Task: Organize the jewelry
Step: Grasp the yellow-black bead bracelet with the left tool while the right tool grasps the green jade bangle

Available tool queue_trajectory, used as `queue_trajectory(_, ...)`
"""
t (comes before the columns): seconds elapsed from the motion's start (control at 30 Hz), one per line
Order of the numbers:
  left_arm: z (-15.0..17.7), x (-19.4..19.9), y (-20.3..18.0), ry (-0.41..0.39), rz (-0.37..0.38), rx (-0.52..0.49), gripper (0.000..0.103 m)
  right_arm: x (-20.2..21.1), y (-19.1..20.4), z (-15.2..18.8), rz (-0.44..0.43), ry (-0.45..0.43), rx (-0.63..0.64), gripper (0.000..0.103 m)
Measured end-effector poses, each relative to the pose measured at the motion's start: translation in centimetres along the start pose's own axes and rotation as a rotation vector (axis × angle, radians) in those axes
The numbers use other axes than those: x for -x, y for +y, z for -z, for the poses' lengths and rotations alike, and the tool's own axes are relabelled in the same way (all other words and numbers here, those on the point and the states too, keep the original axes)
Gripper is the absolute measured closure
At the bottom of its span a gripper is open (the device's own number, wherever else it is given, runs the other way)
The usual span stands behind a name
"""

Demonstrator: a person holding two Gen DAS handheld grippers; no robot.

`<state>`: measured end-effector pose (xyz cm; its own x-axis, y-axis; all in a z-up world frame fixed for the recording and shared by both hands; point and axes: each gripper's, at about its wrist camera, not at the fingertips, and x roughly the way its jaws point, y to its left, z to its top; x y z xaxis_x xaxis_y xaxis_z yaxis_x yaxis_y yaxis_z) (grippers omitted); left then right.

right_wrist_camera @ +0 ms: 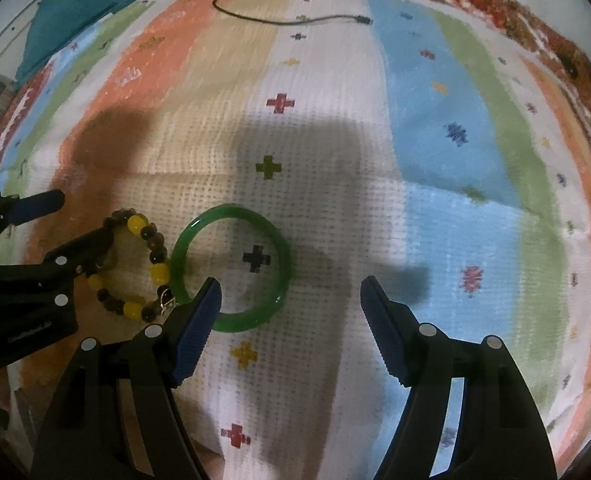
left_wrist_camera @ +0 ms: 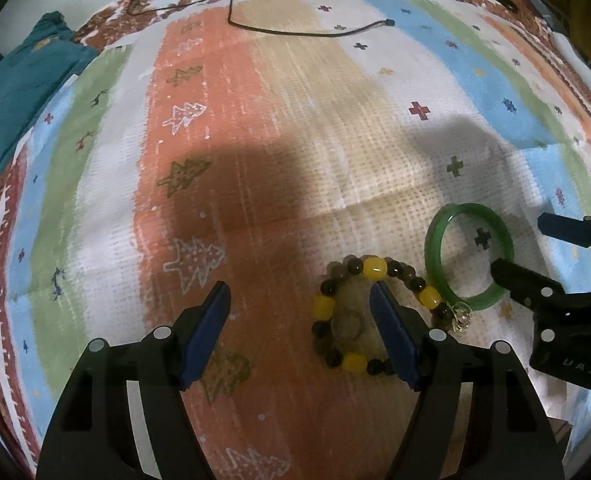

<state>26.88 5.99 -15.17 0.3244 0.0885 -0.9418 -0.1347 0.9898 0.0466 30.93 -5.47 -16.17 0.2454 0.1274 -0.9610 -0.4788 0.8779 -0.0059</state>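
Now both claws hang spread and empty over the striped cloth (right_wrist_camera: pixel 335 152): the left gripper (left_wrist_camera: pixel 300 300) straddles the near-left arc of the beaded bracelet (left_wrist_camera: pixel 375 312), the right gripper (right_wrist_camera: pixel 289 294) the near rim of the green bangle (right_wrist_camera: pixel 235 266). The bracelet lies just left of the bangle, its small charm touching or nearly touching the green ring. A clean pick probably means centring one band between the pads before closing, so neither piece drags its neighbour.

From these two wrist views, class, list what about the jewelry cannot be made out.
- Beaded bracelet: in the left wrist view, its right side is behind a left gripper finger; its small metal charm is too small to identify.
- Green bangle: in the right wrist view, a right gripper finger covers its near-left rim.
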Motion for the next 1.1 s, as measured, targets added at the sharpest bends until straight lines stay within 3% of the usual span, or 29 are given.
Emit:
queue_trajectory(0.17, -0.1, -1.3, -0.3, 0.028, -0.015, -0.026, 0.031, -0.6, 0.4, 0.0, 0.032, -0.007, 0.039, 0.032)
queue_trajectory(0.4, -0.2, -1.9, -0.1, 0.052, -0.011, -0.009, 0.033, -0.9, 0.9, 0.0, 0.088, -0.015, 0.078, 0.052)
queue_trajectory(0.43, -0.2, -1.9, 0.0, 0.051, -0.001, -0.005, 0.036, -0.9, 0.9, 0.1, 0.091, -0.015, 0.081, 0.056)
queue_trajectory(0.5, -0.2, -1.6, 0.5, 0.044, 0.002, 0.014, 0.056, -0.7, 1.0, 0.2, 0.078, -0.017, 0.087, 0.068)
queue_trajectory(0.57, -0.1, -1.5, 0.8, 0.057, 0.005, 0.028, 0.066, -0.6, 1.1, 0.3, 0.079, -0.023, 0.099, 0.084)
queue_trajectory(0.63, -0.1, -1.5, 0.9, 0.064, 0.006, 0.026, 0.075, -0.6, 1.4, 0.4, 0.078, -0.027, 0.115, 0.090)
queue_trajectory(0.7, 0.0, -1.4, 1.1, 0.066, 0.002, 0.031, 0.091, -0.6, 1.4, 0.5, 0.077, -0.033, 0.115, 0.091)
queue_trajectory(0.9, 0.3, -0.4, 1.5, 0.064, 0.006, 0.050, 0.093, 0.7, 0.9, 0.5, -0.011, -0.041, 0.040, 0.094)
queue_trajectory(1.1, 1.5, 2.0, 1.9, 0.036, 0.006, 0.062, 0.093, 2.5, 1.7, 0.9, 0.027, -0.082, 0.075, 0.094)
